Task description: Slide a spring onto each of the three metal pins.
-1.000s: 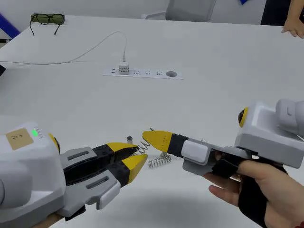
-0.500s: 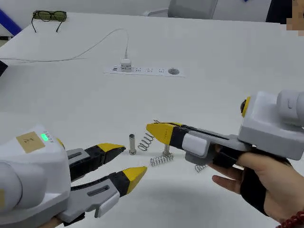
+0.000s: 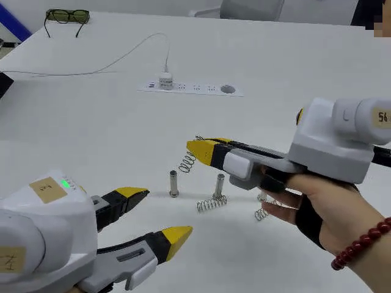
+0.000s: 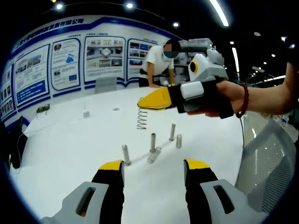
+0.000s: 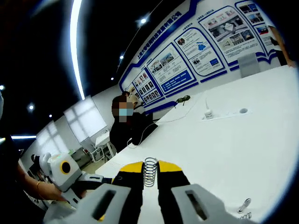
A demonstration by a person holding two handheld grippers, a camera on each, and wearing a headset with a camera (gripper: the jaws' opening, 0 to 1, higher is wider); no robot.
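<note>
So the right gripper (image 3: 197,148) has its jaws pinched together on the top end of a spring (image 3: 187,162). The coil just dangles from the yellow tips, up in the air over the white table (image 3: 293,55). In the right gripper view you're looking at it head-on, with the coil squeezed between the two tips. The held spring isn't on any pin. From the head view it hangs behind the gap between the left pin (image 3: 174,183) and the middle pin (image 3: 219,186), and its lower end isn't touching either one.

Those two pins stand upright on the table, side by side but apart, and both are bare metal. A third pin (image 4: 172,132) turns up past them in the left gripper view. There's a short upright thing just beside it that's too small for me to make out.

The left gripper (image 3: 157,213) sits low, on the person's side of the pins. Its jaws are spread wide with nothing between them, and the tips point toward the pins.

A loose spring (image 3: 211,204) lies on its side just beside the foot of the middle pin. Another spring (image 3: 261,213) lies on the table further right, partly tucked under the hand (image 3: 330,220) holding the right gripper.

Further back on the table there's a power strip (image 3: 192,89) with a white plug (image 3: 165,80) stuck in it. Its cable (image 3: 116,58) trails off to the left, and a pair of dark glasses (image 3: 66,16) sits near the far corner.
</note>
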